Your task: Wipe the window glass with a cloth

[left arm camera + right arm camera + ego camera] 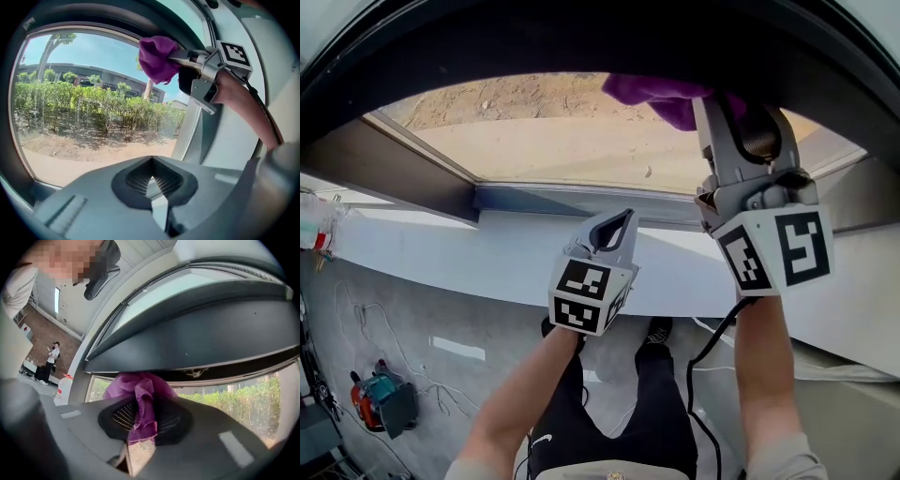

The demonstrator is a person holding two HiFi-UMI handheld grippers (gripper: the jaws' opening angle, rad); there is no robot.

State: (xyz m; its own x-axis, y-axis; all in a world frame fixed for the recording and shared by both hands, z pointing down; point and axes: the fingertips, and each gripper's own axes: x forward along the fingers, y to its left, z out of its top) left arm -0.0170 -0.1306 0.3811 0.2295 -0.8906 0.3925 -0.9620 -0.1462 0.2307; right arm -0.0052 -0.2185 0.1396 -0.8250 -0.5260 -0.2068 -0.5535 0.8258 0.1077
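Right gripper (pixel 140 414): jaws were clamped on the purple cloth (pixel 137 389).
Cloth: bunched beyond the jaw tips, at the window glass's (pixel 553 141) top.
Left gripper (pixel 152 182): jaws were together, empty, well below the cloth.

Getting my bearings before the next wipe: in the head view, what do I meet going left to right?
Red and teal tool on the floor → left gripper, jaws together with nothing between them → purple cloth → right gripper, clamped on that cloth.
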